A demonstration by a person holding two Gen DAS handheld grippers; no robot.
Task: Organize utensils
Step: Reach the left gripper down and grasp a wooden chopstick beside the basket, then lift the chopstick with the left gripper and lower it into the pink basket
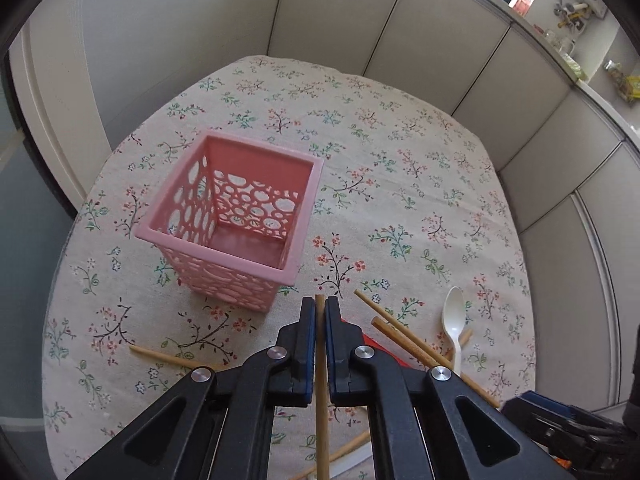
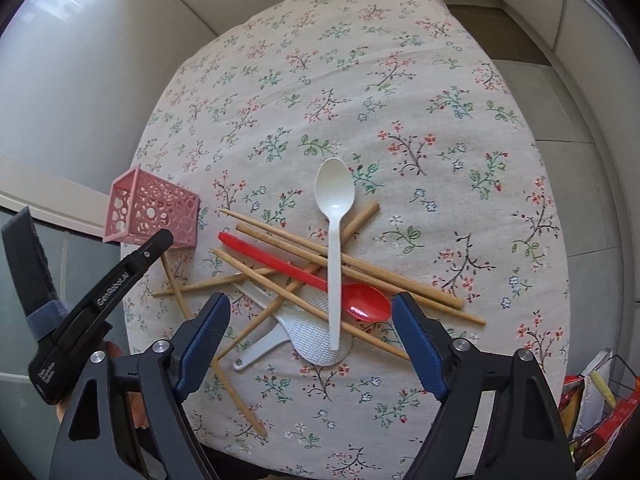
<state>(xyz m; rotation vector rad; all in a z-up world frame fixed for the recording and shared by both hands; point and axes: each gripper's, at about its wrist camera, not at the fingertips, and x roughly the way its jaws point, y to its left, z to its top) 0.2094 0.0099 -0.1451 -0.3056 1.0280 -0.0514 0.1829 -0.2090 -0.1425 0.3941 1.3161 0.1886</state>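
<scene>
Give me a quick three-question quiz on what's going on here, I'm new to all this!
1. True or false: the left gripper is shut on a chopstick.
2. What lies on top of the pile: A) white spoon B) red spoon C) rice paddle?
3. Fill in: the pink basket holds ___ utensils so far.

Key: 1 true. 2 A. 3 no; its inside shows bare. The right gripper hangs open above the pile.

Floral-clothed table [image 2: 400,80], pink basket [image 1: 236,216], chopstick pile [image 2: 296,256], spoons, white paddle [image 2: 316,340]
</scene>
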